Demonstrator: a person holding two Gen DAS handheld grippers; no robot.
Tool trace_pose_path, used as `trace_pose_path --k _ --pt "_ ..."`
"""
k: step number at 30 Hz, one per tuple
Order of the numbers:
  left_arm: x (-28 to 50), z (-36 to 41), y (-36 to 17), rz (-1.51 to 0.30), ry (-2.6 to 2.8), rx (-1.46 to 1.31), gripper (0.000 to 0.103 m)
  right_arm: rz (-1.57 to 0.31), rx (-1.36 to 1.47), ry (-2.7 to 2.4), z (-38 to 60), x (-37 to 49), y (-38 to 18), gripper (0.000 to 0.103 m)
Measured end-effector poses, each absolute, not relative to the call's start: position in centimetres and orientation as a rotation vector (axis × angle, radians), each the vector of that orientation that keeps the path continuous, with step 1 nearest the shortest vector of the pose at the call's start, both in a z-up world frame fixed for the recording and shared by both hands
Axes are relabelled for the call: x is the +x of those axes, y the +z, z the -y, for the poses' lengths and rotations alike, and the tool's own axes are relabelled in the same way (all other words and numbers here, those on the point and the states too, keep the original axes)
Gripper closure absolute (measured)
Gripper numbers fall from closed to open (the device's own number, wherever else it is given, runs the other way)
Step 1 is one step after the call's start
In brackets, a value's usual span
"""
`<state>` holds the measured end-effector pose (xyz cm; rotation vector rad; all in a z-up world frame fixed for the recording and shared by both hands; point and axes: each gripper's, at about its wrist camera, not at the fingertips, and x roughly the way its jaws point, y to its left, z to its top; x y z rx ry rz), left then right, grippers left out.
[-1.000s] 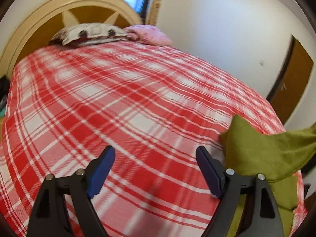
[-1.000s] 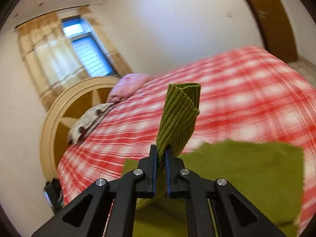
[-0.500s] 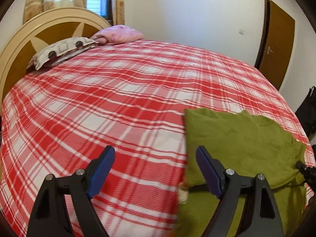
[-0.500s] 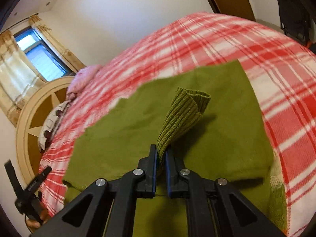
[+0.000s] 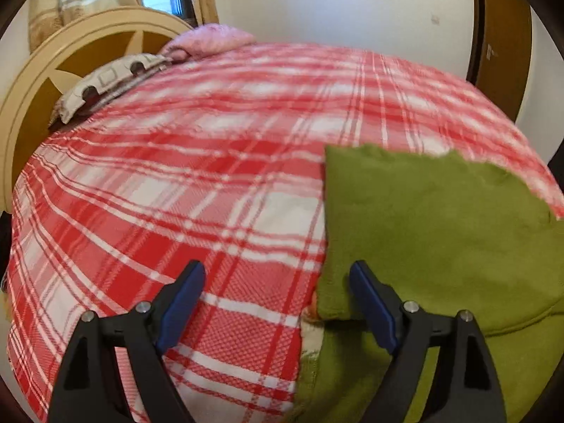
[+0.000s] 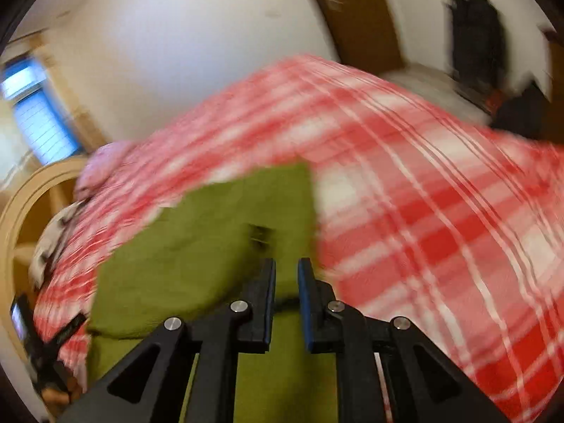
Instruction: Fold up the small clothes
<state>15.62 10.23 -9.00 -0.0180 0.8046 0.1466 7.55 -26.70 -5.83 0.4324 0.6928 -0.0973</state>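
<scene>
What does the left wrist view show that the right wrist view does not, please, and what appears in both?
Only the left wrist view shows the left gripper, wide open with nothing between its jaws, beside the garment's left edge. Only the right wrist view shows the right gripper, its jaws opening above the cloth with nothing between them, plus a dark object against the far wall. Both show the green garment partly folded on the red plaid bedspread, the pillows and headboard.

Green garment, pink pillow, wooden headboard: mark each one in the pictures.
green garment (image 5: 440, 218): left wrist view, flat middle of the folded-over top layer.
pink pillow (image 5: 215, 37): left wrist view, its upper surface.
wooden headboard (image 5: 46, 67): left wrist view, the pale curved rim.
</scene>
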Motion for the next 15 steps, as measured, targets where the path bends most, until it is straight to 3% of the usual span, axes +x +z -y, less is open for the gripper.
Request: trace_pose_path --k 4,8,11,15 --pt "16.1 -8.0 -7.6 -0.77 0.1 -0.001 0.016 -0.729 0.35 0.032 23.2 11.4 -6.0 0.09" --pt "17.5 -6.0 -8.8 -0.803 0.105 0.043 0.016 -0.898 0.303 -0.012 22.4 15.0 -10.5 0.09" --pt "18.3 -6.1 -10.6 -0.861 0.139 0.052 0.016 -0.83 0.302 -0.012 23.2 13.7 -11.2 0.091" --pt "18.1 -6.8 -11.2 -0.858 0.152 0.049 0.008 -0.827 0.338 -0.008 24.1 12.9 -10.5 0.091"
